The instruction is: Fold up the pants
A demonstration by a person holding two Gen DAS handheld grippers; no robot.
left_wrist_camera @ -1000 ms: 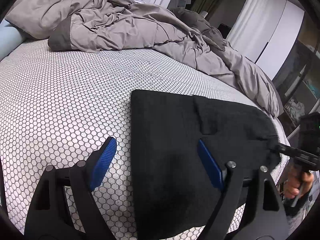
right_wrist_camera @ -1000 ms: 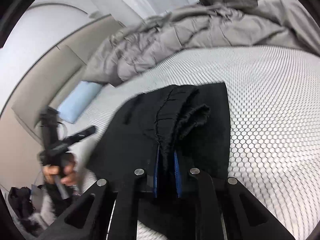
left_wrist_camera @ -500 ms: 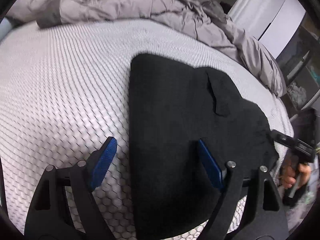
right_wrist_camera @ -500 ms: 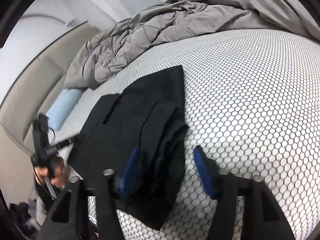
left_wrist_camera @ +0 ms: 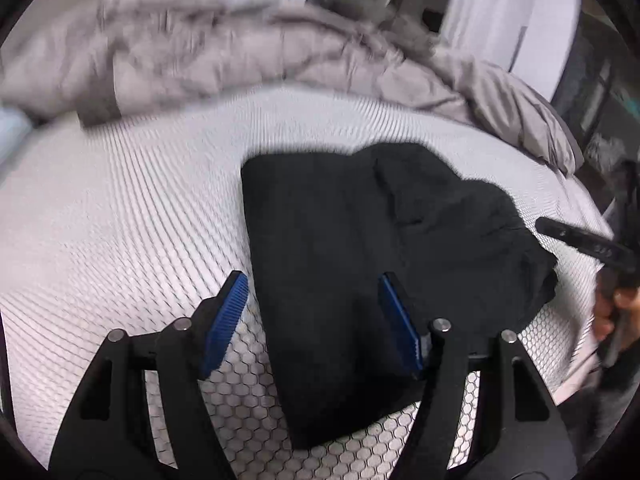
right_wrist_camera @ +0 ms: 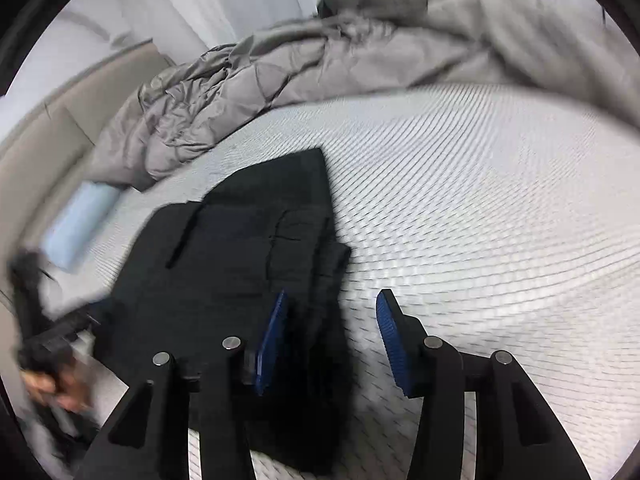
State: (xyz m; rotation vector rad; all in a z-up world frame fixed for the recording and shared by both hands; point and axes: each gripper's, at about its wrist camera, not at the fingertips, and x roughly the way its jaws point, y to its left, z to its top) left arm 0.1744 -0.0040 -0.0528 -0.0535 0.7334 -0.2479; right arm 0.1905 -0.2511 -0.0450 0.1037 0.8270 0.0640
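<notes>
Black pants point(left_wrist_camera: 340, 220) lie folded flat on the honeycomb-patterned mattress point(left_wrist_camera: 120, 220). My left gripper point(left_wrist_camera: 312, 284) hovers open over their near left edge; the left pad is over bare mattress and the right pad over the cloth, neither pressing. In the right wrist view the pants point(right_wrist_camera: 232, 260) spread to the left. My right gripper point(right_wrist_camera: 332, 296) is above their layered right edge. Its jaws are closing with that edge beneath the gap, and the pads are clear of the fabric. A hand point(left_wrist_camera: 612, 312) holding the right gripper shows at the bed's right side.
A crumpled grey duvet point(left_wrist_camera: 280, 60) is heaped along the far side of the bed and also fills the top of the right wrist view point(right_wrist_camera: 320, 60). A light blue pillow point(right_wrist_camera: 80, 220) lies near the headboard. The mattress edge runs close behind the pants' right end.
My right gripper has let go of the bunched pants edge and opened; the fabric now lies flat. My left gripper has shifted sideways and rolled, staying open.
</notes>
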